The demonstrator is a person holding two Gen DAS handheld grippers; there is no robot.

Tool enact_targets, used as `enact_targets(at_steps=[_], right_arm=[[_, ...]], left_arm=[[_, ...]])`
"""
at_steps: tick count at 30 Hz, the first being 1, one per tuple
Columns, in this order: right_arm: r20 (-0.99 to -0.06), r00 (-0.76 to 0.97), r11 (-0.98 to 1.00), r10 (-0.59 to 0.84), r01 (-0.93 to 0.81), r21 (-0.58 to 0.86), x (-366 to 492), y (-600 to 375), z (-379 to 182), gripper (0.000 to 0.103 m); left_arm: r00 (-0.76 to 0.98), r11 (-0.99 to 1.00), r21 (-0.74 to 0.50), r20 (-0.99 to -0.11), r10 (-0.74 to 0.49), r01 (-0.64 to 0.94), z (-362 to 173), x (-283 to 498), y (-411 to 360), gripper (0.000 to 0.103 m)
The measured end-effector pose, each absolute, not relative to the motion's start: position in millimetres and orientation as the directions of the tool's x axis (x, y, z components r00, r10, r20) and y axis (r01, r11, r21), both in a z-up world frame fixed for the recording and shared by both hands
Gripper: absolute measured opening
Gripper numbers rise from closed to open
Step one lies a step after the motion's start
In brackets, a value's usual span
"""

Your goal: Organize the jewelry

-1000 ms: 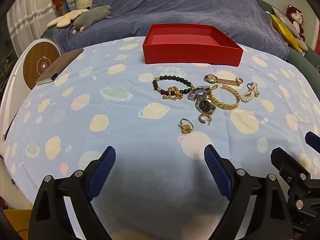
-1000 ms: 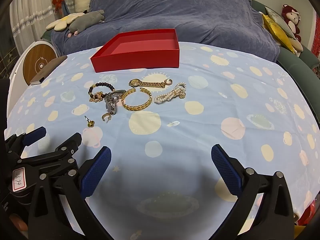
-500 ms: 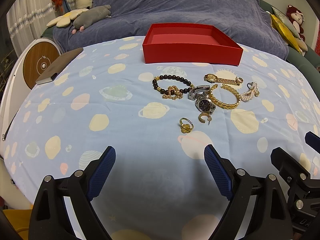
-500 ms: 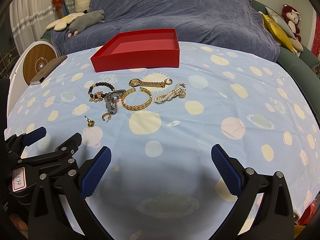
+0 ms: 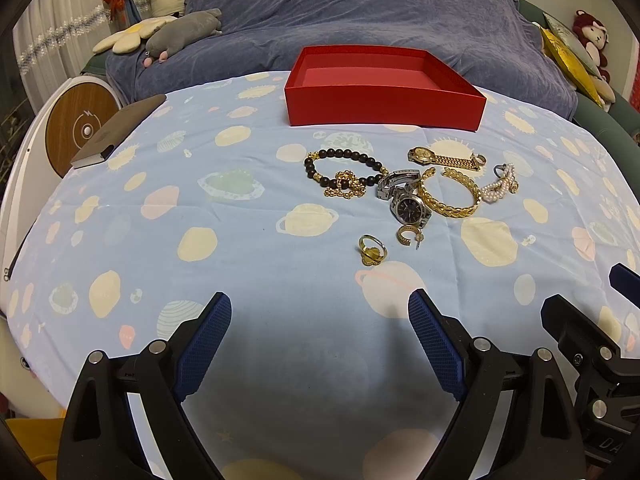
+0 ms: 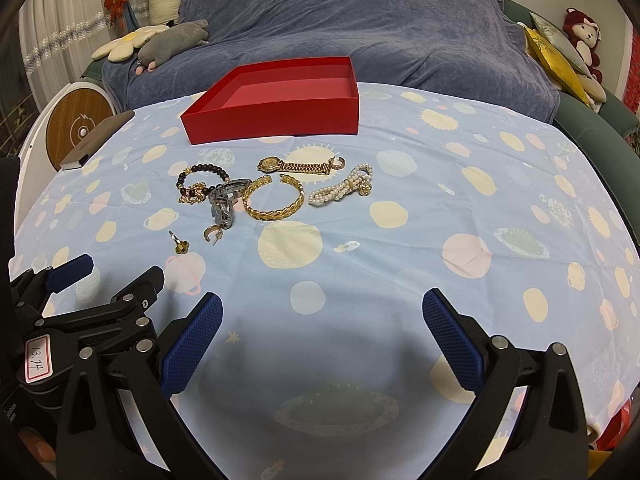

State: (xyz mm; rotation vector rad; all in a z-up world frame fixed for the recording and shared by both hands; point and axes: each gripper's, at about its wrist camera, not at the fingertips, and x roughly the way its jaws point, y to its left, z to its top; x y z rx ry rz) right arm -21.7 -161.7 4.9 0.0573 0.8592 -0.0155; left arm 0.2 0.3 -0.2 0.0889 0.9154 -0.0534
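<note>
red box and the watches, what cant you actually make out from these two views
- red box: the floor just behind its near wall is hidden in both views.
- silver watch: dial markings too small; edge-on in the right view.
- gold watch: dial too small to read.

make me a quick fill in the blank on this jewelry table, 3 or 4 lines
1. The tray at the far side of the table is coloured ____.
2. Inside, the tray holds ____ jewelry.
3. Both the left gripper and the right gripper have their jaws ____.
4. The bracelet nearest the table's right side is made of white ____.

Missing words: red; no; open; pearls
</note>
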Motion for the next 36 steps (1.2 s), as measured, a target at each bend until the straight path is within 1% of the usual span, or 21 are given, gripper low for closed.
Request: enact_targets(at_steps=[12,22,26,33,35,36], right_arm=[[-0.757,0.653,0.998,0.009,0.036,0.043,-21,-162,5,0.098],[-0.763,0.647,0.997,0.011,0.051,0.057,-13,-166,-3,0.098],[-0.767,0.641,0.997,0.017,0.048,0.062,-8,-166,-6,0.098],[-0.767,0.640,0.995,0.031,0.052,0.083,-2,-170,-7,0.098],[-0.769,0.638,0.995,0.031,0.056,0.086,0,-173,-7,0.098],[-0.770,0.638,0.994,0.033,0.058,0.091,1,-174,-7,0.098]], left_arm=[[0.600,0.996,0.047,-0.800,-0.011,0.082,-1,0,1,0.087],[0.583,0.998,-0.008,-0.812,-0.041,0.059,-8,7,12,0.088],[0.571,0.996,-0.037,-0.818,-0.077,0.082,-12,13,12,0.088],[0.577,0.989,-0.037,-0.809,-0.112,0.141,-16,26,-1,0.088],[0.568,0.989,-0.051,-0.814,-0.123,0.140,-18,31,-2,0.086],[0.565,0.989,-0.059,-0.815,-0.128,0.139,-19,34,-2,0.081]])
